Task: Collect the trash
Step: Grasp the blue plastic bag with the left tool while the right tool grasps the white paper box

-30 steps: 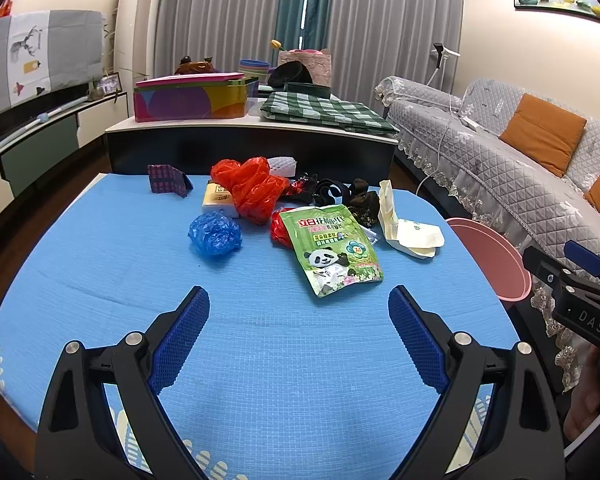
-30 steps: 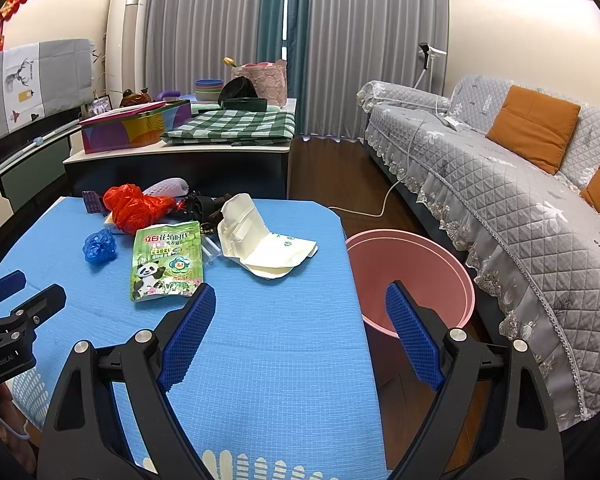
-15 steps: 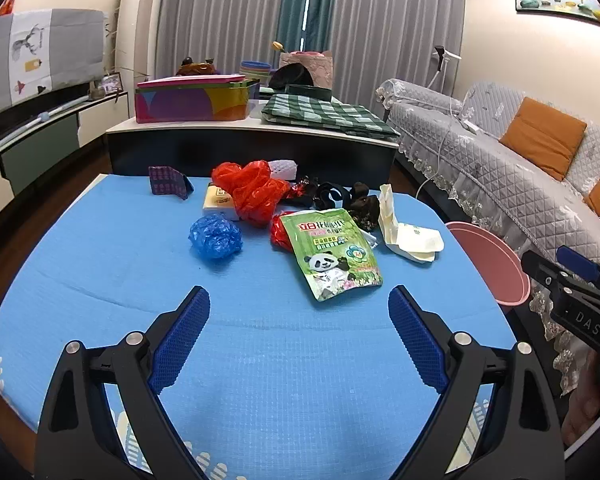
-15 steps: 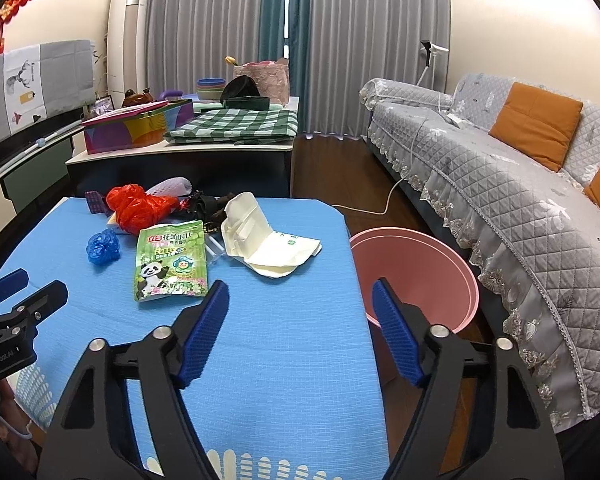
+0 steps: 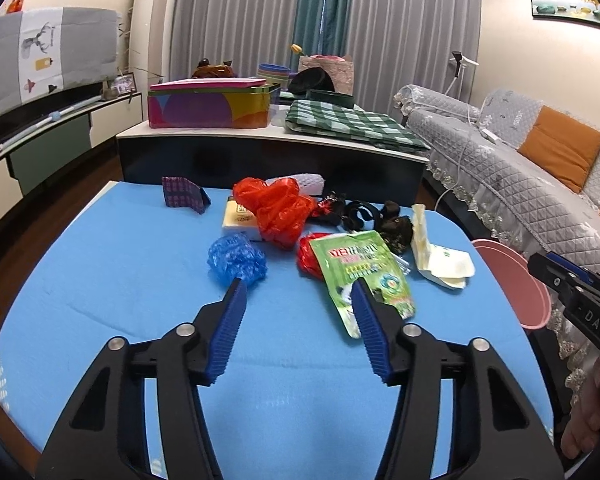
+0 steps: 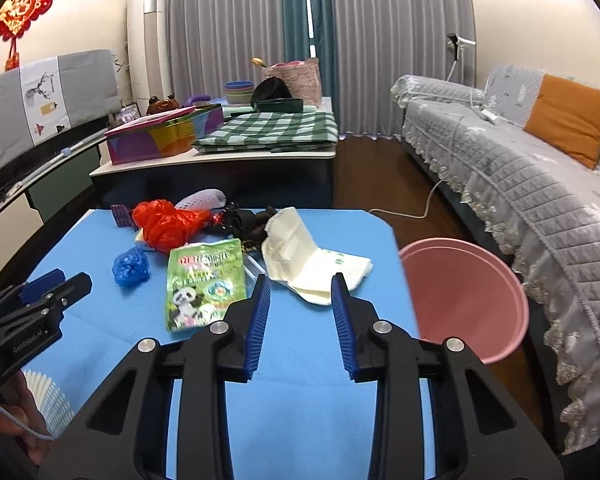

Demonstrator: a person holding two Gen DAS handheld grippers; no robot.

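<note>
Blue table (image 5: 100,300): one panda pouch (image 6: 204,280), one pink bin (image 6: 468,292), perhaps ten scraps; both hand-held grippers (image 5: 300,308) (image 6: 298,300) part-open, empty.

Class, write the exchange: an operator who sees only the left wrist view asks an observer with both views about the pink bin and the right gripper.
Operator: I see only an edge of the bin. Is anything in it?
Observer: The right wrist view looks into the bin; no trash shows inside.
Operator: Is the right gripper holding anything?
Observer: No. The right gripper is open with nothing between its fingers, and it points at the white wrapper.
</note>
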